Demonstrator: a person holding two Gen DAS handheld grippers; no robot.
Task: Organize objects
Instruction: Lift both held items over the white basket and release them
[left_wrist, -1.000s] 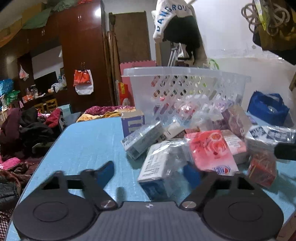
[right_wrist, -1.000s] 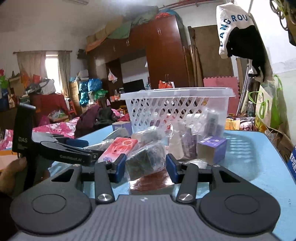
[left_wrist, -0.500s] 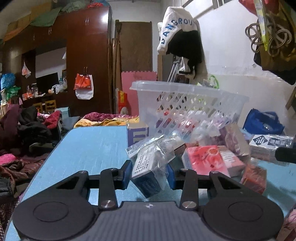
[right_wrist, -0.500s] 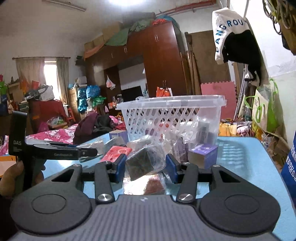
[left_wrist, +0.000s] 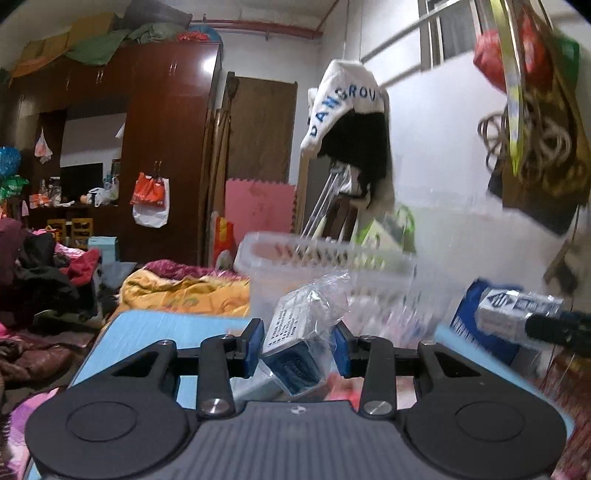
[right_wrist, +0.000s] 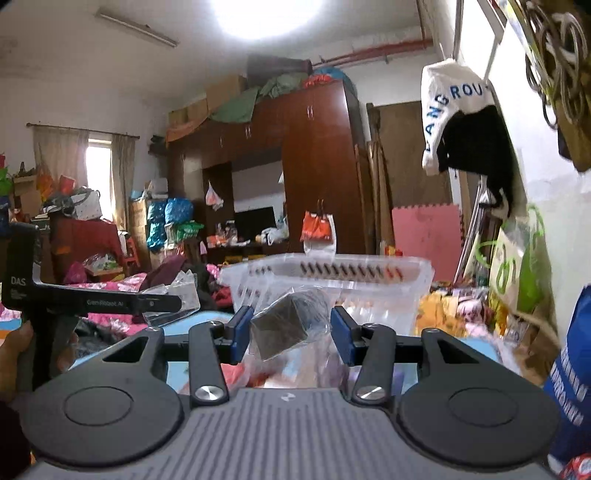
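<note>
Plastic-wrapped blue box (left_wrist: 295, 341) fills the left tongs (left_wrist: 298, 345); right tongs (right_wrist: 291, 332) pinch a blurred dark packet (right_wrist: 288, 325).

A wrapped box (left_wrist: 295, 343) is held between the fingers of the left hand-held gripper (left_wrist: 298, 345), above the surface (left_wrist: 147, 332); a laundry basket (left_wrist: 325, 266) stands behind it.

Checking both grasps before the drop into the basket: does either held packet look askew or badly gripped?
Both sit tilted. The left gripper holds the blue-and-white boxed packet leaning, its loose plastic wrap flaring above the jaws. The right gripper holds the dark bagged item cocked on a corner. Neither looks damaged.
</note>
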